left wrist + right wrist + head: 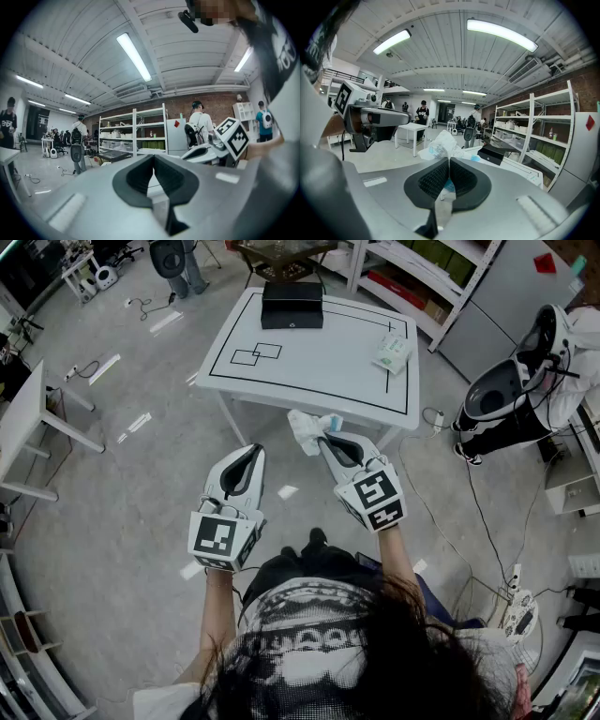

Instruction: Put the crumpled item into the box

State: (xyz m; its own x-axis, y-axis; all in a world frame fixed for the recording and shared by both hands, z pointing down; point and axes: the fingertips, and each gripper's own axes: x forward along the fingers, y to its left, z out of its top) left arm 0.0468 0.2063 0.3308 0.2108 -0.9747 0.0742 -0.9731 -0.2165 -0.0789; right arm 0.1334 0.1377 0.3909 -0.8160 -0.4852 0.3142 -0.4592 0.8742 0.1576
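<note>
A crumpled white plastic item [307, 430] with blue print hangs just off the near edge of the white table [309, 371]. My right gripper [325, 439] is shut on it. In the right gripper view the crumpled item [440, 145] bulges out past the closed right gripper [448, 161]. The black box [292, 304] sits at the table's far edge, and beyond the item as the box [497, 152]. My left gripper [251, 451] hovers over the floor to the left of the right one. The left gripper [153, 157] is shut with nothing in it.
A white packet [392, 352] lies on the table's right side. Black taped lines mark the tabletop. A white and black machine [511, 390] stands to the right, shelving [412, 273] behind the table, a white desk [28, 418] at left, and cables [450, 521] on the floor.
</note>
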